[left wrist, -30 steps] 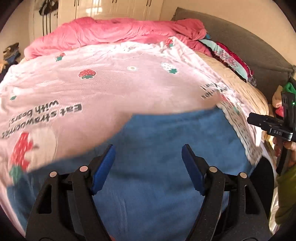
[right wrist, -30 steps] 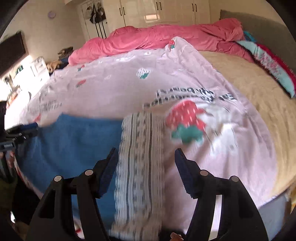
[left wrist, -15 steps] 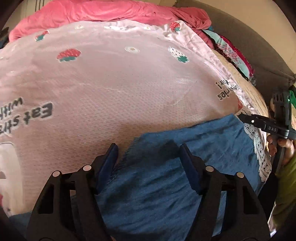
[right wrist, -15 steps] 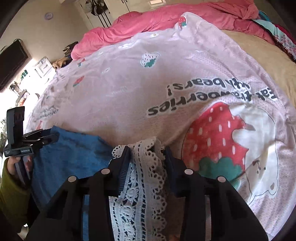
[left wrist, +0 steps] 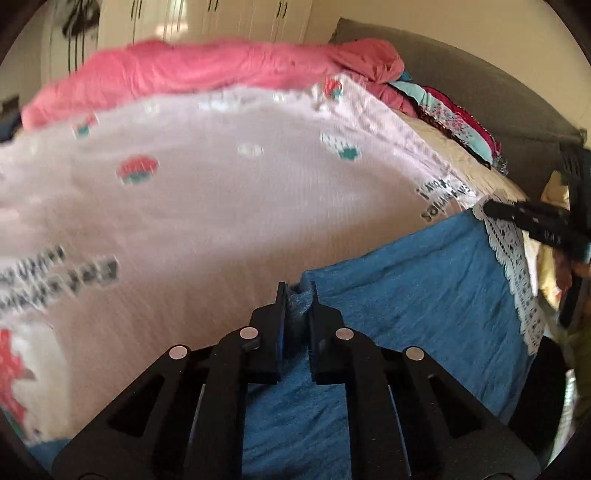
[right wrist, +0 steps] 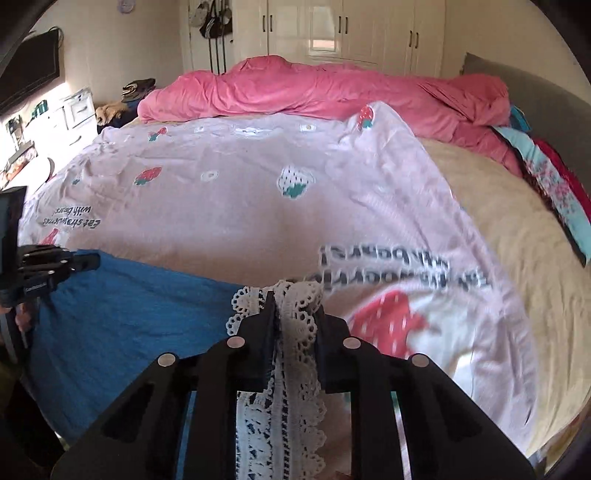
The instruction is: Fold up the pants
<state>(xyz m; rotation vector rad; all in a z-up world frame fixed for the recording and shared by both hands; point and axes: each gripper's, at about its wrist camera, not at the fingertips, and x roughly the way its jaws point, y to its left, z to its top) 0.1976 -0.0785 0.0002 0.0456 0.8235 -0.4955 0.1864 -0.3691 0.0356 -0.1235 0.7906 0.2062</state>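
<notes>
Left gripper [left wrist: 297, 291], open a second ago, now pinches the blue pants [left wrist: 424, 295]; right gripper [right wrist: 295, 299] clamps their lace hem [right wrist: 295, 325] at 3 o'clock.

1. Pink strawberry-print blanket [right wrist: 240, 206] spread over beige bedsheet [right wrist: 517, 229].
2. Rumpled pink duvet [right wrist: 314, 92] along far edge.
3. White wardrobe [right wrist: 351, 33] behind.
4. Grey headboard [left wrist: 461, 85], right.

Home bedroom. Big bed [right wrist: 517, 236] with pink strawberry-print blanket [right wrist: 240, 206] spread over it, bunched pink duvet [right wrist: 314, 92] along the far edge, grey padded headboard [right wrist: 546, 99] at the right edge. White built-in wardrobe [right wrist: 369, 33] on the far wall, bags on hooks [right wrist: 214, 22], wall TV [right wrist: 29, 81], cluttered white drawers [right wrist: 74, 114] at left.
</notes>
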